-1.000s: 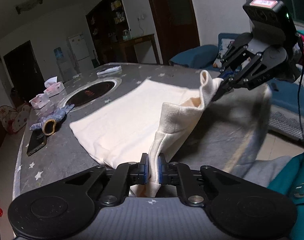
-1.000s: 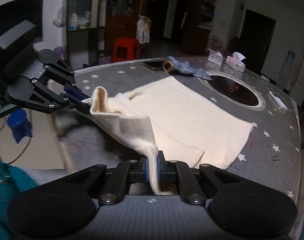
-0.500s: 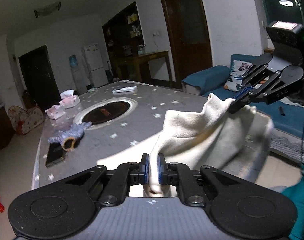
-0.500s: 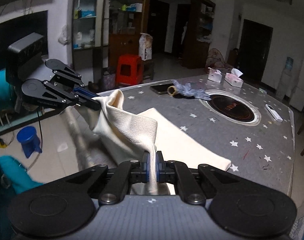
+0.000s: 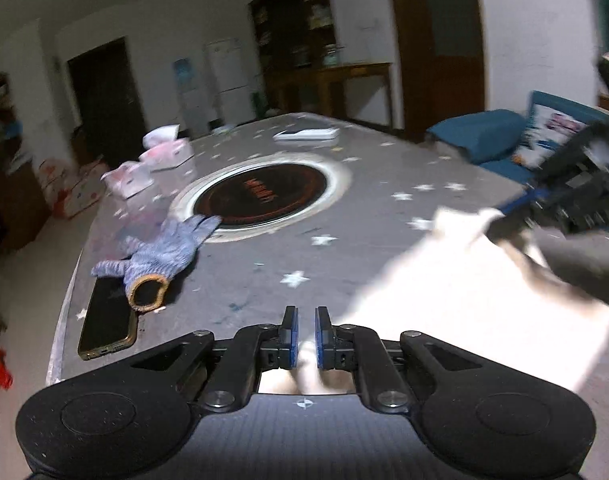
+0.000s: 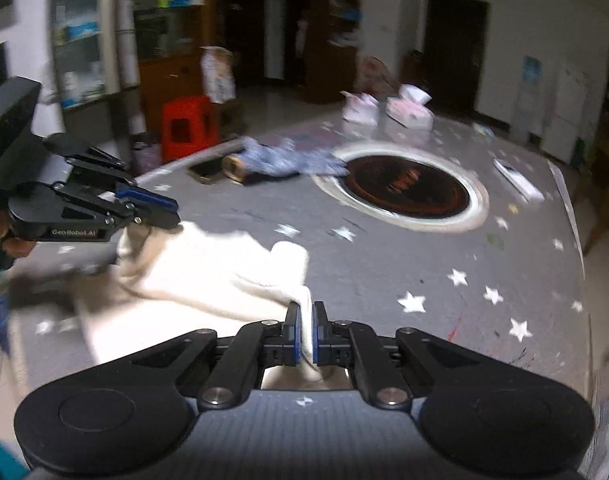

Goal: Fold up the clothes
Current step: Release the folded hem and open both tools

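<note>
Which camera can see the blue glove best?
The left wrist view. There the glove lies close and sharp on the table, fingers and orange cuff clear, beside a phone. In the right wrist view the glove is farther away and blurry.

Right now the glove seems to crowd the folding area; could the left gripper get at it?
Probably not yet: the left gripper is shut on the cream garment, though the table toward the glove looks bare.
</note>
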Tool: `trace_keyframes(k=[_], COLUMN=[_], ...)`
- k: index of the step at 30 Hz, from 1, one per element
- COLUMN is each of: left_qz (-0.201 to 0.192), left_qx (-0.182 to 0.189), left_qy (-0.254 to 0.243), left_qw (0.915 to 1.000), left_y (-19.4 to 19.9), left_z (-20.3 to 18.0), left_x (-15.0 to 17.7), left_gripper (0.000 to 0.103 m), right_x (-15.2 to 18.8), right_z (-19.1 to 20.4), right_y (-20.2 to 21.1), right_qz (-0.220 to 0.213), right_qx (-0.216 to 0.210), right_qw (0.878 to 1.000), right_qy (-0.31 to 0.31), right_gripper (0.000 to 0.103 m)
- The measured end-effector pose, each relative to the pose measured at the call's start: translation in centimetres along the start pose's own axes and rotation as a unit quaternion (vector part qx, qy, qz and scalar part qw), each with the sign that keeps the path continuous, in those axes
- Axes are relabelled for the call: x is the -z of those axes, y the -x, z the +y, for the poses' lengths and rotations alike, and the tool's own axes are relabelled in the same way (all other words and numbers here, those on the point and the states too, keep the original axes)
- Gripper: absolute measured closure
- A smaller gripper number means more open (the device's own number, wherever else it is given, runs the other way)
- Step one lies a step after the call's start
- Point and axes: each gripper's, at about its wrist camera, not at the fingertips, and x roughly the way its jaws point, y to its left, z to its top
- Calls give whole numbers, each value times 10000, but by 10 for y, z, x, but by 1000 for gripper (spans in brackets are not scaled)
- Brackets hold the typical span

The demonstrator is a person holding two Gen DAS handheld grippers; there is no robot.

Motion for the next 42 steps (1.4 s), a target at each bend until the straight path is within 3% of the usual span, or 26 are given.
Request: trace_keyframes(k=[5, 8, 9, 11, 14, 18, 19, 20, 22, 26, 30, 35, 42], left_qz=[352, 163, 110, 81, 215, 448, 475, 481, 461, 234, 374, 210, 56], left_qx=[47, 193, 261, 350, 458, 488, 499, 454, 347, -70, -406, -301, 485], left_qy=[609, 737, 724, 697, 657, 661, 654, 617, 555, 511, 419, 746, 871], left_qw=[9975, 9970, 9970, 9969, 9966, 9956, 9955, 9959, 9968, 9984, 9976, 9965, 9950], left_y=[-31, -11, -3, 8, 10, -3, -6, -8, -10, -8, -20, -10, -15], left_z=[24, 34, 35, 35, 30, 24, 22, 20, 17, 14, 8, 14, -13], left_x=[-1, 1, 1, 3, 8, 13, 14, 14, 14, 16, 21, 8, -15], left_gripper=[92, 91, 88, 66, 62, 64, 68, 86, 91, 94, 91, 86, 88], right_x=[5, 8, 9, 10, 11, 5, 3, 1, 0, 0, 4, 5, -1], right_z=[-11, -18, -20, -24, -30, -24, -20, -16, -9, 4, 5, 3, 0], right_y=[-15, -24, -27, -34, -40, -41, -43, -45, -47, -50, -66, -66, -71], right_qz=[90, 144, 163, 199, 226, 147, 148, 154, 164, 115, 200, 129, 110], right_qx=[76, 122, 137, 167, 156, -76, -127, -185, -268, -336, -248, -205, -158], right_qw=[9996, 9990, 9988, 9982, 9974, 9972, 9975, 9976, 9978, 9985, 9984, 9979, 9967], right_qy=[-246, -393, -442, -541, -674, -726, -682, -653, -591, -413, -464, -594, -785], right_gripper=[97, 93, 91, 89, 88, 88, 88, 87, 86, 80, 79, 79, 79])
